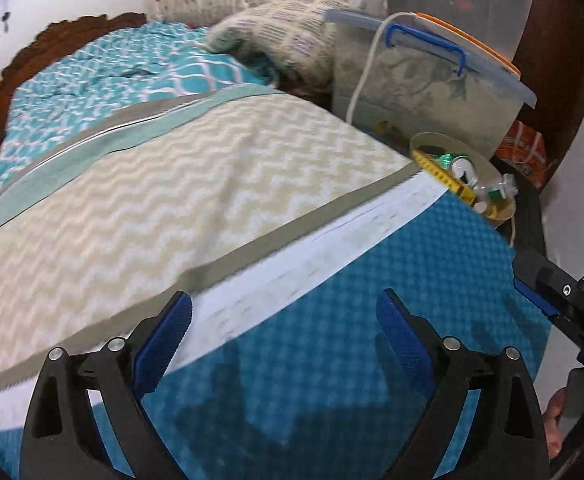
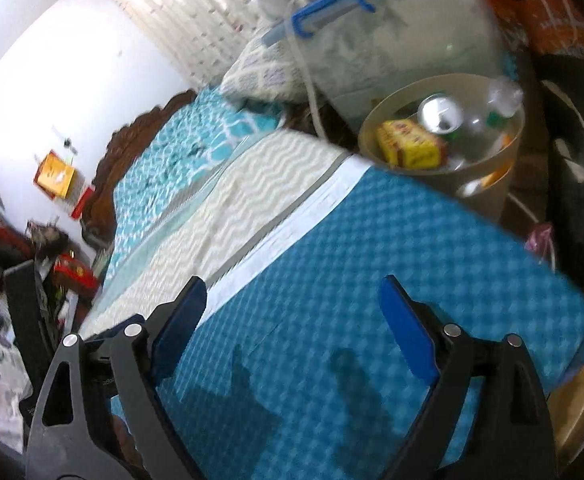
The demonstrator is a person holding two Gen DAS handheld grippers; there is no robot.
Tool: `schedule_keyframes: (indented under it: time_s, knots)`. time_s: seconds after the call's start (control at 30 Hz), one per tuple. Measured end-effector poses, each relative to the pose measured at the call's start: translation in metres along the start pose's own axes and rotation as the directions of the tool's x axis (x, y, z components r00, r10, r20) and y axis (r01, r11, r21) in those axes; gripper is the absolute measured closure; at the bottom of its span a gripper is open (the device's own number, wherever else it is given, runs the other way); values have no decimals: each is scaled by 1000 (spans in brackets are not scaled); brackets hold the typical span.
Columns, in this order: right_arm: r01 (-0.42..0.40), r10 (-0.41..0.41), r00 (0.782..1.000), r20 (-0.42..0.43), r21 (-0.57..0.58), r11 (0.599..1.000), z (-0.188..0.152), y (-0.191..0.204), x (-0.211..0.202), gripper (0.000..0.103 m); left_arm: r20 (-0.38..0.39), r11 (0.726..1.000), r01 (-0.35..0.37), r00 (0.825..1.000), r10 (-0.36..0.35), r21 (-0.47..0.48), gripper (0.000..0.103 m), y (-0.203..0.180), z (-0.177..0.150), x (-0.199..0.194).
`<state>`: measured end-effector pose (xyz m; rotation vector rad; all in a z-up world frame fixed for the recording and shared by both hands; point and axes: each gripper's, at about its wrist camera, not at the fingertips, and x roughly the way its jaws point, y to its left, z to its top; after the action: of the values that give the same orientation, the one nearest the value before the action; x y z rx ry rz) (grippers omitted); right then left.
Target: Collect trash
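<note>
A round beige bin (image 2: pixel 488 168) stands beside the bed at its far right corner. In it lie a yellow carton (image 2: pixel 410 148), a silver can (image 2: pixel 440 114) and a clear plastic bottle (image 2: pixel 496 104). The bin also shows in the left wrist view (image 1: pixel 500 208), with the can (image 1: pixel 462 166) inside. My left gripper (image 1: pixel 283 312) is open and empty over the blue bedcover (image 1: pixel 332 360). My right gripper (image 2: pixel 292 300) is open and empty over the same cover (image 2: pixel 352 280), short of the bin. The other gripper (image 1: pixel 564 304) shows at the right edge of the left wrist view.
A cream zigzag blanket (image 1: pixel 151 200) lies across the bed. A pillow (image 1: pixel 287 28) sits at the head. A clear storage box with a blue handle (image 1: pixel 432 80) stands behind the bin, as seen in the right wrist view (image 2: pixel 392 40). A dark tyre (image 2: pixel 576 184) is at right.
</note>
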<state>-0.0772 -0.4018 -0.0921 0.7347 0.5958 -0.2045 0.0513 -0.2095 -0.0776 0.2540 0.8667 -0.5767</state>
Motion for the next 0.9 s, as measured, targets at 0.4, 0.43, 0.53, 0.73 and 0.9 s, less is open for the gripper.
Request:
schedule_keyframes:
  time_s: [0.4,0.43,0.53,0.73,0.9]
  knots:
    - [53,-60,997,-55,-120,991,-74,72,-12,3,65,995,-74,995,78,-62,9,47,-56,-54]
    - [62,-69,996,-51,-125,990,-79,76,-15,3,70,995,-76,994,80,-63,9,48,-60,-57]
    - [69,-80,995,-68,-145,987,-92,85,-17,3,86,994,-94,991,99,-64,9,51,-70,-66]
    - [78,-91,993,-74,-162,984,-107,99,-22,3,86,990,-114,989,121,-85,9,58,-82,-77]
    - [59,-71,996,-62,-171,983,-108,107,-27,3,80,986,-128,987,137,-110,9,62,-82,-88]
